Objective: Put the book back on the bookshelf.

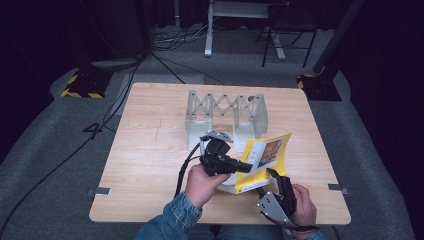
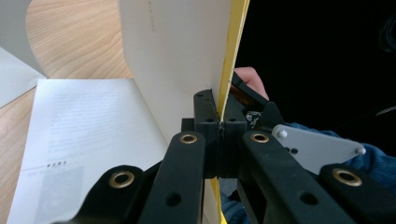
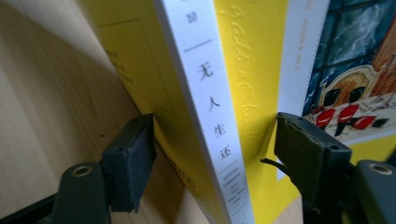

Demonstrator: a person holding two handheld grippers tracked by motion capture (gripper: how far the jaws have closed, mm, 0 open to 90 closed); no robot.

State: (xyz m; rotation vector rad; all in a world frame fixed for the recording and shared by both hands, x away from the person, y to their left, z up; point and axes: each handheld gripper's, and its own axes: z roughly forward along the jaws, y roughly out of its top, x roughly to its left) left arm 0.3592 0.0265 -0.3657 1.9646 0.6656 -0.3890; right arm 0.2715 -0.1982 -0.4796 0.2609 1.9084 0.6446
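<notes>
A yellow paperback (image 1: pixel 265 155) with a white spine lies open near the table's front edge. My left gripper (image 1: pixel 246 168) is shut on its raised front cover, and the left gripper view has the cover's yellow edge (image 2: pixel 236 46) rising from between the closed jaws (image 2: pixel 219 116) above a white printed page (image 2: pixel 93 130). My right gripper (image 1: pixel 274 176) comes in from the front right. In the right gripper view its jaws (image 3: pixel 215 149) stand open on either side of the spine (image 3: pixel 219 140), the pads close to both covers.
A grey metal folding rack (image 1: pixel 225 115) stands on the wooden table (image 1: pixel 150 165) just behind the book. The right gripper's grey plate (image 2: pixel 317 147) and a denim sleeve are visible past the cover. Stands and cables sit on the floor beyond the table.
</notes>
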